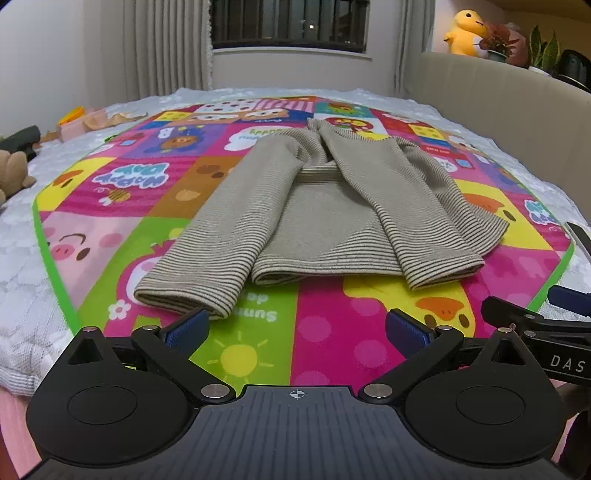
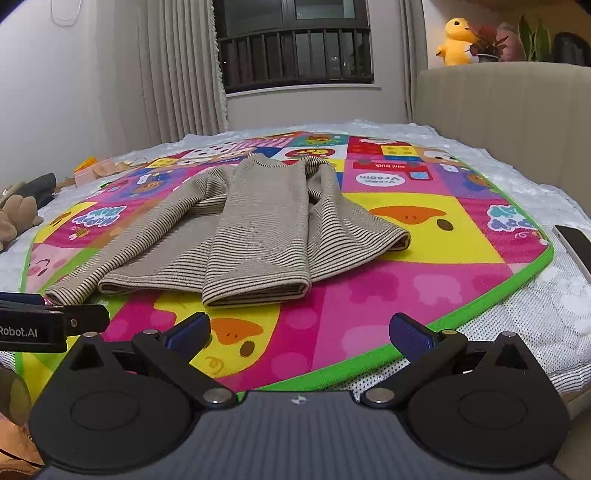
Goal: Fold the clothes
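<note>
Sweater lies flat on the play mat ahead of both my claws, long axis running away from me, sleeves folded inward down its body. Left claw sits just short of the left cuff, right claw near the other sleeve end; both gape wide, holding nothing.

- My left claw camera sits low at the mat's near edge, facing the window.
- My right claw camera looks alongside; both share the striped garment.

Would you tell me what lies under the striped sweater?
The striped sweater lies on the colourful play mat, which covers the white bedspread. The mat's pattern beneath the sweater is hidden.
</note>
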A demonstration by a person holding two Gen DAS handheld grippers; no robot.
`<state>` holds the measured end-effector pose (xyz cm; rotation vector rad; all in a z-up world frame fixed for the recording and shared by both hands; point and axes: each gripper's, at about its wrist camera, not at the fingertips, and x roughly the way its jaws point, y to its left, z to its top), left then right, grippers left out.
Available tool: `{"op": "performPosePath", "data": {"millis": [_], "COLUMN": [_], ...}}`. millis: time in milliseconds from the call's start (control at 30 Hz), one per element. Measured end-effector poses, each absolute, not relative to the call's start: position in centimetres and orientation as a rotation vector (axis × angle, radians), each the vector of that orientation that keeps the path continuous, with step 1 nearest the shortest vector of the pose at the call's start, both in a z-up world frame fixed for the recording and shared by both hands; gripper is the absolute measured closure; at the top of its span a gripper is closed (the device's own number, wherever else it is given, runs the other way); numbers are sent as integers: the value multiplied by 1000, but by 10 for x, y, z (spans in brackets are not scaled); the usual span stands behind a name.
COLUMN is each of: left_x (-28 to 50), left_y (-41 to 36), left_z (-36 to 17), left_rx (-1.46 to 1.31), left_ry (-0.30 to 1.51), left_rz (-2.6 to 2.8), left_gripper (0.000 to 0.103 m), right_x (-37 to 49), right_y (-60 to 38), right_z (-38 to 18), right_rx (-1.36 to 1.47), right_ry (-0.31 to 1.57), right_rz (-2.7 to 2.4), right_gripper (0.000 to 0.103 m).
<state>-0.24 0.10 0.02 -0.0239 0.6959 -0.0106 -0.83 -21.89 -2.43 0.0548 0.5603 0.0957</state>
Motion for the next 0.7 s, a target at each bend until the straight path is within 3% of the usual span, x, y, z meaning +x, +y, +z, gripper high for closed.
{"op": "performPosePath", "data": {"millis": [700], "left_x": [-6], "left_y": [8], "left_z": [-8], "left_rx": [-66], "left_ry": [746], "left_rz": [-22], "left_gripper": [0], "right_x": [-6], "right_y": [-221], "right_z": [-25], "right_rx": [111], "right_ry": [609], "right_rz": [114], "right_gripper": [0]}}
